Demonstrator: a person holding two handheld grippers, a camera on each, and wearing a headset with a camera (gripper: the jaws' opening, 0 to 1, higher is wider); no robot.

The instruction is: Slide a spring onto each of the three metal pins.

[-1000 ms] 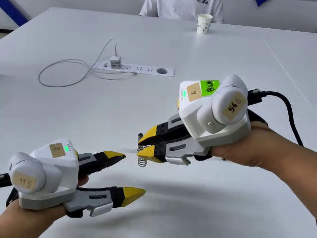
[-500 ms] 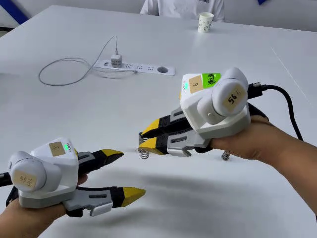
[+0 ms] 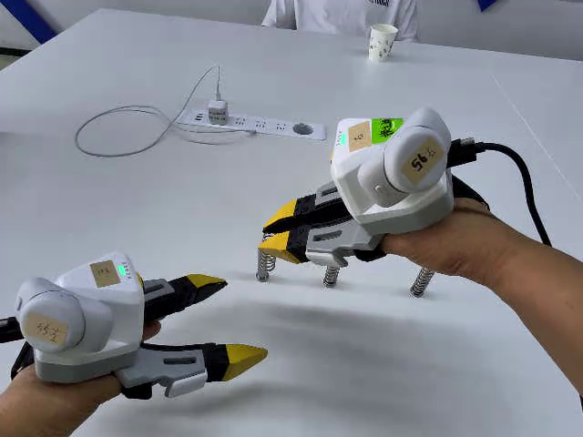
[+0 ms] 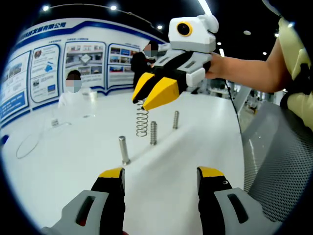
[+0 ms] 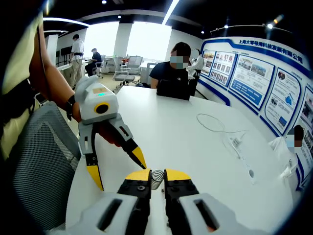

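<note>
A spring (image 3: 265,264) is pinched by its upper end between the pressed-together yellow tips of the right hand-held gripper (image 3: 273,238) at the middle of the head view, and is hung upright just above the white counter (image 3: 137,209). In the left gripper view it is seen just right of a bare pin (image 4: 123,149); whether the two touch cannot be told. Further right in that view, a second pin (image 4: 153,132) and a third pin (image 4: 175,119) are stood in a row, each sleeved by its own coil. In the head view their tops are covered by the right hand-held gripper's body and by the person's hand (image 3: 455,250).

The left hand-held gripper (image 3: 235,319) is held at the lower left with its jaws spread wide and is pointed toward the pins.

At the upper left a power strip (image 3: 255,127) is laid, with a white cable (image 3: 120,113) looped beside it. A paper cup (image 3: 383,41) is stood near the top edge, in front of a seated person (image 3: 342,11). A black cord (image 3: 524,187) is trailed from the right hand-held gripper at the right.
</note>
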